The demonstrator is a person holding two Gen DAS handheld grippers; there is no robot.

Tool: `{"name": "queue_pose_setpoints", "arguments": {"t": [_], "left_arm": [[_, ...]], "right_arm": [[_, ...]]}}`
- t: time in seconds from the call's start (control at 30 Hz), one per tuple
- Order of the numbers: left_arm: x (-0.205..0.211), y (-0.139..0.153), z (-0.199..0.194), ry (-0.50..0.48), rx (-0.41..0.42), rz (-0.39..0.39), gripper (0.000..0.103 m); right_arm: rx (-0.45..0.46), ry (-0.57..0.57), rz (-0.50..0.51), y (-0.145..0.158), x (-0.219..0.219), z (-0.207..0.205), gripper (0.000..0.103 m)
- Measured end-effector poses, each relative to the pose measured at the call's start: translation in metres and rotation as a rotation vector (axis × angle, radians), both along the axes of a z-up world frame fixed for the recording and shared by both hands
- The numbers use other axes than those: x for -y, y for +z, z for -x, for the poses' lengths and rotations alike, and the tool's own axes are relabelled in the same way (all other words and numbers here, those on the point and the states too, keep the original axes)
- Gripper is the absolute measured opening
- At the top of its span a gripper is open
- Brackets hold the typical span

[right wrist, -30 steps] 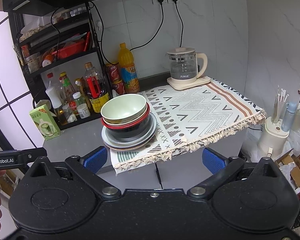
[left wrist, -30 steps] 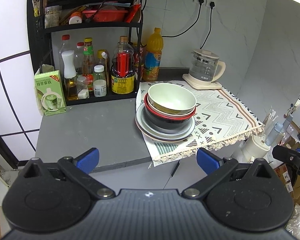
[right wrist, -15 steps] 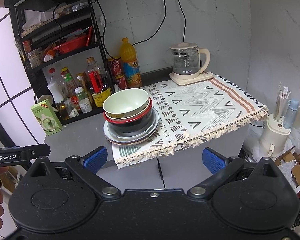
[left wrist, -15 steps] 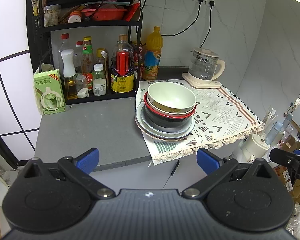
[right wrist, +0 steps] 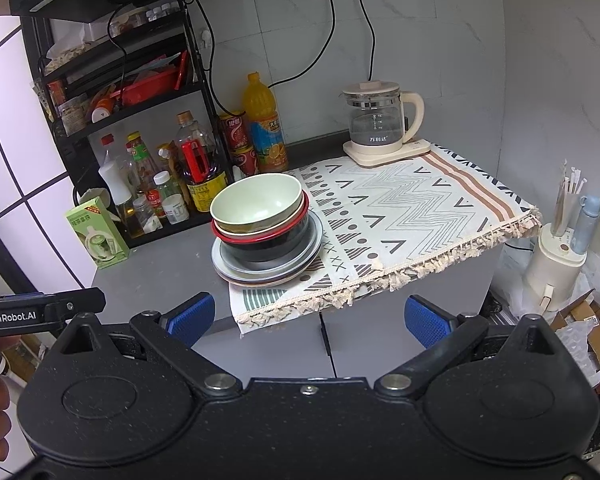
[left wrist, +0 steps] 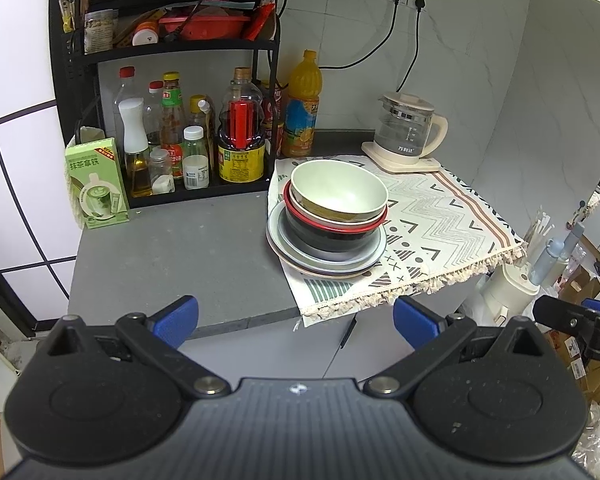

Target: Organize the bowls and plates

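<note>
Pale green bowl (left wrist: 339, 190) tops the stack: nested in a red-rimmed black bowl (left wrist: 332, 229), on grey plates (left wrist: 324, 258), at the left edge of the patterned cloth (left wrist: 432, 220) near mid-worktop (left wrist: 172, 248). Left gripper (left wrist: 296, 316) and right gripper (right wrist: 310, 314): fingers spread wide, empty, short of the worktop's front edge. Judgement: glazed ware, stiff, slippery, breakable; whole stack heavy. Take the top bowl by its rim, one finger inside.

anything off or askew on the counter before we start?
Yes: the pale green bowl topping the stack of bowls and plates sits tilted and off-centre, and the stack straddles the patterned cloth's edge, partly on bare grey counter. Nothing looks spilled or broken.
</note>
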State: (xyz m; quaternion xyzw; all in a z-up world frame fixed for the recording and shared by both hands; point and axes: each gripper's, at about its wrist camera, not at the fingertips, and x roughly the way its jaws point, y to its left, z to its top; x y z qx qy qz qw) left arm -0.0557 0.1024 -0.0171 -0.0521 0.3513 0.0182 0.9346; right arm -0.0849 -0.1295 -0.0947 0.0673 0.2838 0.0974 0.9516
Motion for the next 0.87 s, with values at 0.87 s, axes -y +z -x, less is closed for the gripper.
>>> {"name": "queue_pose_setpoints", "arguments": {"t": [0.87], "left_arm": [[0.013, -0.008, -0.016, -0.022, -0.025, 0.000, 0.102]], "right_arm": [[-0.027, -0.015, -0.004, -0.005, 0.006, -0.011, 0.102]]}}
